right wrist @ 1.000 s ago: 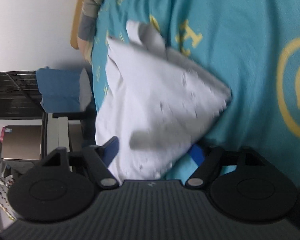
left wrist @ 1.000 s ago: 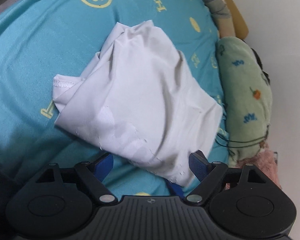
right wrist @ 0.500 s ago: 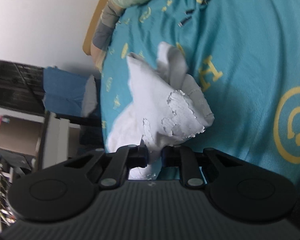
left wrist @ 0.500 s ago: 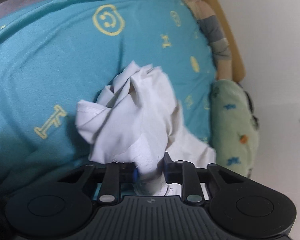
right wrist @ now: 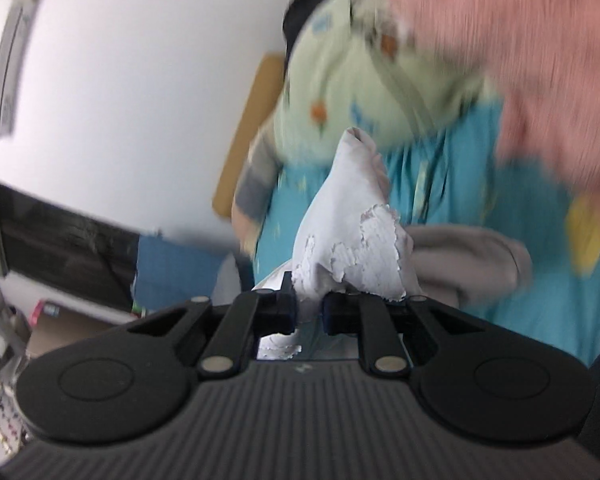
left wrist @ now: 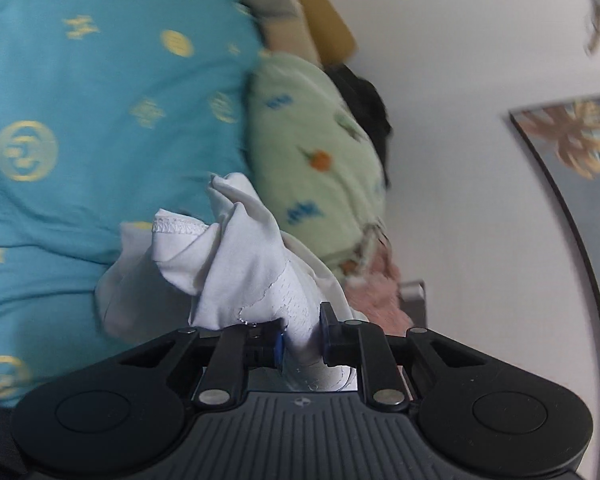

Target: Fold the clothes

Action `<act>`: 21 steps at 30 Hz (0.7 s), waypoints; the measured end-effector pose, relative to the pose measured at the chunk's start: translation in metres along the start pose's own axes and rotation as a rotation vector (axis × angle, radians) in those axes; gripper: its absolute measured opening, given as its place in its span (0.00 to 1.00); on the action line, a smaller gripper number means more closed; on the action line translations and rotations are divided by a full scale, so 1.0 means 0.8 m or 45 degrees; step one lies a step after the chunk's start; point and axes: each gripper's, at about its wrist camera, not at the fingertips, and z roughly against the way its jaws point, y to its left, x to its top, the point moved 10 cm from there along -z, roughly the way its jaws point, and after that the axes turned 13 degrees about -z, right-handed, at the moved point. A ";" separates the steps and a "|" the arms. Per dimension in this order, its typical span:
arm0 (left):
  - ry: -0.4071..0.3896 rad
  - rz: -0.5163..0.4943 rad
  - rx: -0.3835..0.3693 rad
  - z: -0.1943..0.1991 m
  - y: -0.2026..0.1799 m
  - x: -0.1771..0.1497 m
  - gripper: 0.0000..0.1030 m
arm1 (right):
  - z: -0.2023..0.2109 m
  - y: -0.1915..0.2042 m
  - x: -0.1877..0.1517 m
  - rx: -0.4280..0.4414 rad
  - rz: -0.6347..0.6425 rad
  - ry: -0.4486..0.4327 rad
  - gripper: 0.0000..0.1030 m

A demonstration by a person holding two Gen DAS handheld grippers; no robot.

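Two grippers, both clamped on one white garment (left wrist: 236, 264). Left gripper (left wrist: 300, 332): fingers narrowed onto a bunched fold, cracked print at the pinch, stitched hem (left wrist: 176, 226) sticking up to the left. Cloth raised off the teal bedspread (left wrist: 80, 92) with yellow emblems, near its right edge. Green patterned pillow (left wrist: 316, 148) just past that edge, pink fuzzy fabric (left wrist: 376, 288) beside it, white wall (left wrist: 460, 100) beyond. Right gripper (right wrist: 310, 312): fingers pinched close on the garment (right wrist: 344, 216), peeled print (right wrist: 376, 248) showing above the pinch, fabric peaking upward. Behind it, same green pillow (right wrist: 340, 92) and bedspread (right wrist: 460, 184). Grey cloth (right wrist: 468, 260) lying right of the garment. Blurred pink mass (right wrist: 520, 60) filling upper right.
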 end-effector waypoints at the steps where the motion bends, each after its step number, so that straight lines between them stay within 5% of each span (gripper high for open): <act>1: 0.018 -0.030 -0.024 -0.024 -0.032 0.002 0.17 | 0.013 0.009 0.030 0.001 0.014 -0.044 0.15; 8: 0.060 -0.186 -0.247 -0.165 -0.262 0.022 0.17 | 0.100 0.109 0.242 0.051 0.173 -0.337 0.15; 13: 0.031 -0.307 -0.464 -0.233 -0.402 0.023 0.18 | 0.170 0.177 0.348 0.137 0.332 -0.596 0.15; 17: 0.127 -0.404 -0.452 -0.293 -0.377 -0.038 0.19 | 0.191 0.138 0.383 0.053 0.371 -0.727 0.15; 21: 0.219 -0.497 -0.426 -0.341 -0.342 -0.094 0.19 | 0.182 0.046 0.366 -0.155 0.476 -0.715 0.15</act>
